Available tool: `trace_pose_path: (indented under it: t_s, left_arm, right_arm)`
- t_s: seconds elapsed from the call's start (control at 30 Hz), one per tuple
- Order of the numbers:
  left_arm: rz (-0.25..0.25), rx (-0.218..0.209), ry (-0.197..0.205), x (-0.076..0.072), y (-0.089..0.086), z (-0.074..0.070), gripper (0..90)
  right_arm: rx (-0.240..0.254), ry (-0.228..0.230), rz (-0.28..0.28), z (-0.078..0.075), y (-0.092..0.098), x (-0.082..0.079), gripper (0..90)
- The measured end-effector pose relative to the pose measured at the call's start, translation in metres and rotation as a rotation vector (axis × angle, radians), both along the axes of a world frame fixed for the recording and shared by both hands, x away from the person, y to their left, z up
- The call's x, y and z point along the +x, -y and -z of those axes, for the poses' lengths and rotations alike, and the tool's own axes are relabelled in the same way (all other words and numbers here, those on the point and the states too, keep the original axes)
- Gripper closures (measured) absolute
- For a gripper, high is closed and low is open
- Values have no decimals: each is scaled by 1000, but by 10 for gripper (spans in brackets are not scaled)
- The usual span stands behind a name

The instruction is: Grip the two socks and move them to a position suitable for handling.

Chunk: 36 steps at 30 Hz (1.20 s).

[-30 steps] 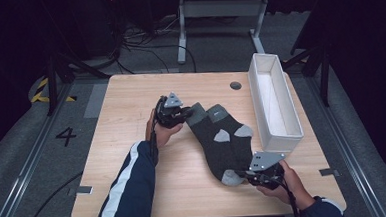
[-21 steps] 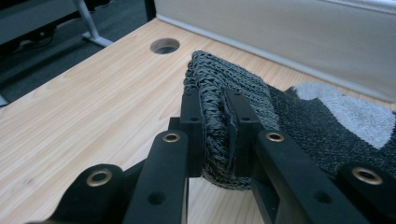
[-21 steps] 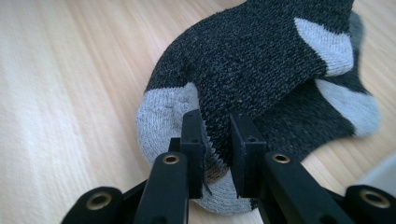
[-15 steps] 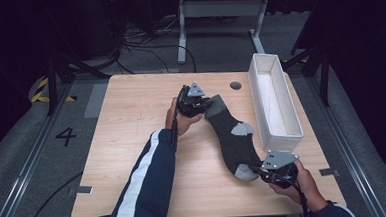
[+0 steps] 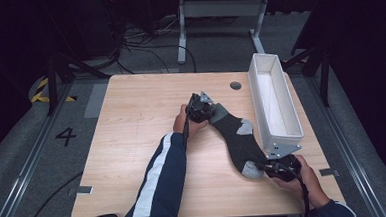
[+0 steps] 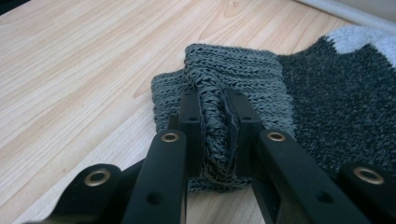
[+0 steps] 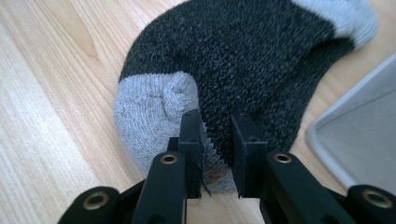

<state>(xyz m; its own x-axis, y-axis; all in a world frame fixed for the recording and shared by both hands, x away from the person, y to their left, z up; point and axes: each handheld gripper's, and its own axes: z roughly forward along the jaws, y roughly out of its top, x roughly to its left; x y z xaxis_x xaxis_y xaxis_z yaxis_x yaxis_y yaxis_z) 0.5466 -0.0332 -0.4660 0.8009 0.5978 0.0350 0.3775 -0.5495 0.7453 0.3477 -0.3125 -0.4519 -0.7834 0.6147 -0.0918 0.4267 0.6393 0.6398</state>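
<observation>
Left gripper (image 5: pixel 204 109) clamps the ribbed cuff, the grey sock (image 5: pixel 237 138) stretches flat across the wooden table (image 5: pixel 132 141), and the right gripper (image 5: pixel 274 168) pinches the pale toe. Laid out, then; not yet in the white bin (image 5: pixel 277 129) alongside. Grey floor, cables beyond.

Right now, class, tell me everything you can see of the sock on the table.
The sock is a dark charcoal knit with a pale grey toe, a pale grey heel patch and a ribbed mid-grey cuff. It lies stretched flat on the wooden table, just beside the white box. The left tool pinches a fold of the cuff; the right tool pinches the toe end.
</observation>
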Motion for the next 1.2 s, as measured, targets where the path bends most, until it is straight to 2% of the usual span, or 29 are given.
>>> trace_pose_path:
  t_s: [0.17,0.27,0.33,0.57,0.67,0.7,0.8,0.87,0.9,0.93,0.97,1.03,1.07,1.1,1.13,1.2]
  left_arm:
    - [19,17,-10,-3,-5,-1,787]
    - [31,5,-28,-7,-16,0,787]
    - [29,-5,-33,-12,-23,1,787]
    - [50,26,-21,-33,-50,0,787]
    - [32,0,-57,-45,-68,0,787]
    - [38,6,-58,-48,-73,0,788]
    - [28,22,-66,-58,-84,-4,787]
    - [27,12,-41,-66,-91,-8,789]
    - [27,12,-41,-66,-91,-8,789]
    - [24,-47,-17,-70,-98,-14,790]
    - [14,-81,-2,-71,-101,-18,790]
    - [7,-101,43,-73,-105,-28,791]
    - [7,-101,43,-73,-105,-28,791]
    - [6,-126,60,-75,-107,-34,791]
    - [6,-150,69,-76,-108,-37,791]
    - [-5,-158,97,-78,-110,-43,791]
  right_arm:
    - [63,-66,-15,3,3,4,772]
    - [81,-88,-40,4,-3,1,772]
    - [77,-90,-69,4,-10,-3,772]
    - [88,-109,-136,5,-30,-14,772]
    - [88,-119,-172,4,-38,-18,772]
    - [87,-117,-182,4,-41,-19,772]
    - [59,-86,-205,2,-48,-24,772]
    - [44,-57,-215,-2,-50,-27,773]
    - [44,-57,-215,-2,-50,-27,773]
    - [48,-23,-201,-10,-49,-27,775]
    - [55,-9,-196,-14,-48,-27,775]
    - [59,43,-179,-23,-46,-28,776]
    - [62,71,-167,-27,-46,-28,776]
    - [62,102,-156,-32,-45,-27,777]
    - [62,102,-156,-32,-45,-27,777]
    - [68,123,-145,-38,-43,-24,776]
